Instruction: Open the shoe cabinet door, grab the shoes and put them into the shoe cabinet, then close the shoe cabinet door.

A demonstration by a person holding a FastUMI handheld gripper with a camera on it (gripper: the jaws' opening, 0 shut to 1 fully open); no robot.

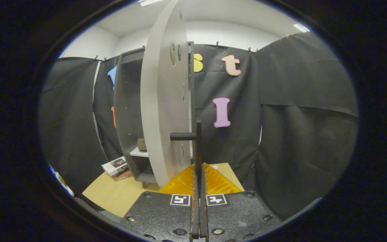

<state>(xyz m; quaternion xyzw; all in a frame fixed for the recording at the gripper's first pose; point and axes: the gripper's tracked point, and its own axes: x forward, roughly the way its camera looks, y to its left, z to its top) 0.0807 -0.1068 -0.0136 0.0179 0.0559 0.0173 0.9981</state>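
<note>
Gripper view: the tool [199, 168] points forward with its fingers [210, 179] drawn together on the dark bar handle [198, 148] of the door [165, 101]; both fingers press on the upright bar, which runs between them. A short dark stub joins the bar to the door's face just above the fingertips. The pale grey door stands swung open, seen nearly edge-on, rising straight ahead of the fingers. Left of the door, the dark grey cabinet [126, 111] shows its open inside: a light shelf [139, 153] low down carries a small brownish object [142, 144], too dim to name. The cabinet stands on the wooden table [113, 195], toward its far edge. A stack of books [117, 167] lies on the table left of the cabinet's base, near the table's far left corner. Black cloth hangs behind and to both sides, with a white wall and ceiling lights above it.
</note>
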